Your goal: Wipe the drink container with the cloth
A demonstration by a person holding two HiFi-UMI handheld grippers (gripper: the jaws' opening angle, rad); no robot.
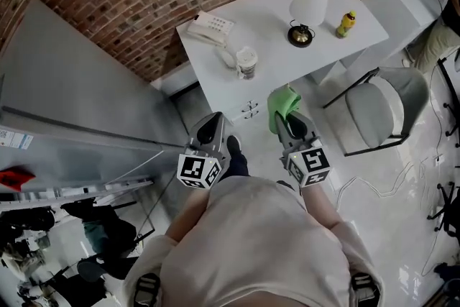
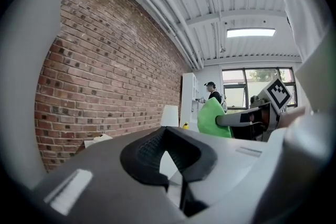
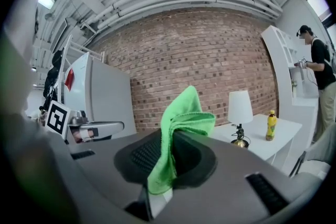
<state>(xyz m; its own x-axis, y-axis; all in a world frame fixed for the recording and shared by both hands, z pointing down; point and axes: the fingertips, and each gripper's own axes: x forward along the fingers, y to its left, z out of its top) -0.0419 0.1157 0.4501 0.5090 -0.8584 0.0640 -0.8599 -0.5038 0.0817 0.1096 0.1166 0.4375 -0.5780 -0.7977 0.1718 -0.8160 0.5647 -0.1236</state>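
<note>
A small yellow drink bottle point(image 1: 346, 24) stands upright near the far right corner of the white table point(image 1: 269, 25); it also shows in the right gripper view point(image 3: 271, 125). A lidded cup point(image 1: 246, 62) stands near the table's front. My right gripper point(image 1: 287, 120) is held close to my body, short of the table's front edge, shut on a green cloth point(image 1: 284, 101) that sticks up from its jaws point(image 3: 181, 113). My left gripper point(image 1: 210, 121) hangs beside it, shut with nothing in it point(image 2: 168, 152). Both are well away from the bottle.
A white lamp point(image 1: 309, 2) stands next to the bottle, and a white telephone point(image 1: 210, 28) lies at the table's left end. A grey chair point(image 1: 384, 108) is at the right, a grey fridge point(image 1: 79, 104) at the left, a brick wall behind. A person point(image 3: 317, 68) stands far right.
</note>
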